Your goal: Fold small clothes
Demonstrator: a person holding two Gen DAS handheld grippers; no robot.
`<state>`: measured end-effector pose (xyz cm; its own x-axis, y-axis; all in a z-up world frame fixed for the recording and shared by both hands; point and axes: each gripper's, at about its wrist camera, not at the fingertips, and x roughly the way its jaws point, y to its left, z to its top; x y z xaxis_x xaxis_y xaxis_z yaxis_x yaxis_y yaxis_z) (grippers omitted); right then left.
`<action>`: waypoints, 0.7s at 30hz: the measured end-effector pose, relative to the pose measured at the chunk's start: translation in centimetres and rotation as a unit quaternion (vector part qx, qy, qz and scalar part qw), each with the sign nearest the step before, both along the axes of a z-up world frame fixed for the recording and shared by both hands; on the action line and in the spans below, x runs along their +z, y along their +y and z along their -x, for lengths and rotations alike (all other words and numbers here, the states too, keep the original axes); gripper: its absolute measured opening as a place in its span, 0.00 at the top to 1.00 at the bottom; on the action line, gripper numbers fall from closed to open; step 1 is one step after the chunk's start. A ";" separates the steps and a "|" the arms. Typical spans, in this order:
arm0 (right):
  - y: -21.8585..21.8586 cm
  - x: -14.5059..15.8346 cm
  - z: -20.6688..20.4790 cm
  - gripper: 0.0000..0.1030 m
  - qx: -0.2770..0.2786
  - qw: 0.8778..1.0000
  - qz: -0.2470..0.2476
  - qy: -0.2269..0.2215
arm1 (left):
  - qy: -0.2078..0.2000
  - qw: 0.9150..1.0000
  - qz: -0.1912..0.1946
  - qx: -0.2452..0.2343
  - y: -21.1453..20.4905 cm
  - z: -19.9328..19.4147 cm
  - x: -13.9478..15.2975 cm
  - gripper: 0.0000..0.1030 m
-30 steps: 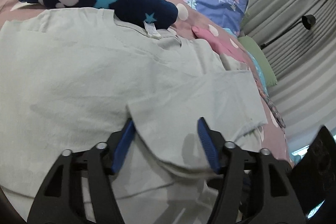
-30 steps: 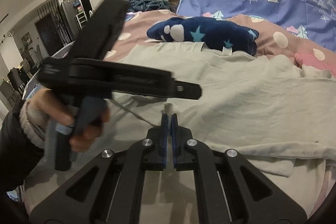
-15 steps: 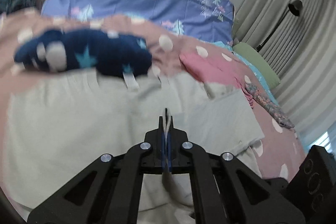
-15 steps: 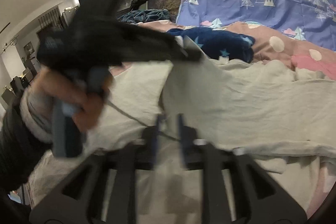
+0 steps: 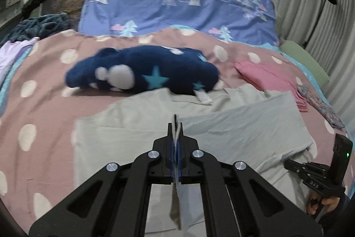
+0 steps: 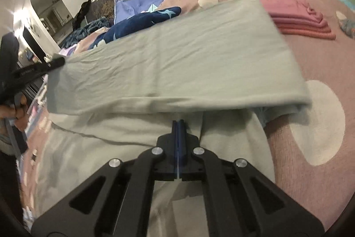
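1. Left gripper (image 5: 176, 126): fingers pressed together on a thin edge of the pale grey-green garment (image 5: 221, 126). Cloth shows between the blue pads and hangs below them in a narrow strip.
2. Right gripper (image 6: 178, 123): fingers pressed together; a thin pale line runs between the pads, so it appears to pinch the same garment (image 6: 177, 54). Its fingertips sit just under the lifted fold.
3. Garment position, left wrist view: spread on the pink polka-dot bedspread (image 5: 44, 103), directly ahead of and beneath the left gripper. A folded panel lies ahead and to the right of the fingertips.
4. Garment position, right wrist view: a wide band of it is raised ahead of the right gripper, stretched toward the left gripper, which is seen at far left, gripping the band's corner. The lower layer lies flat beneath the fingers.
5. Navy plush toy with stars (image 5: 142, 72): beyond the garment, ahead of the left gripper, touching the garment's far edge.
6. Folded pink clothes (image 6: 299, 17): ahead-right of the right gripper, beside the raised band.
7. Blue tree-print pillow (image 5: 177, 3): farthest ahead.
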<state>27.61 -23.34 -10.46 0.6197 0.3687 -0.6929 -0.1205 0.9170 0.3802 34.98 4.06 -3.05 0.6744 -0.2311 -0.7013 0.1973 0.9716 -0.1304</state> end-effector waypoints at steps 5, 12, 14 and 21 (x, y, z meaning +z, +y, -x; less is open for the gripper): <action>-0.1 -0.3 0.3 1.00 -0.001 1.000 -0.005 0.002 | 0.014 0.997 -0.049 0.064 4.2 -0.7 -0.8 0.97; 0.0 -0.4 0.2 1.00 -0.001 1.000 0.007 0.001 | 0.014 0.993 -0.084 0.076 5.1 1.2 -4.3 0.67; 0.1 -0.4 0.3 1.00 -0.001 1.000 0.008 0.000 | 0.018 0.995 -0.090 0.040 3.4 2.3 -5.2 0.62; 0.4 0.7 1.0 0.99 0.000 0.998 0.054 -0.013 | 0.019 0.988 -0.152 0.017 1.5 4.1 -9.1 0.56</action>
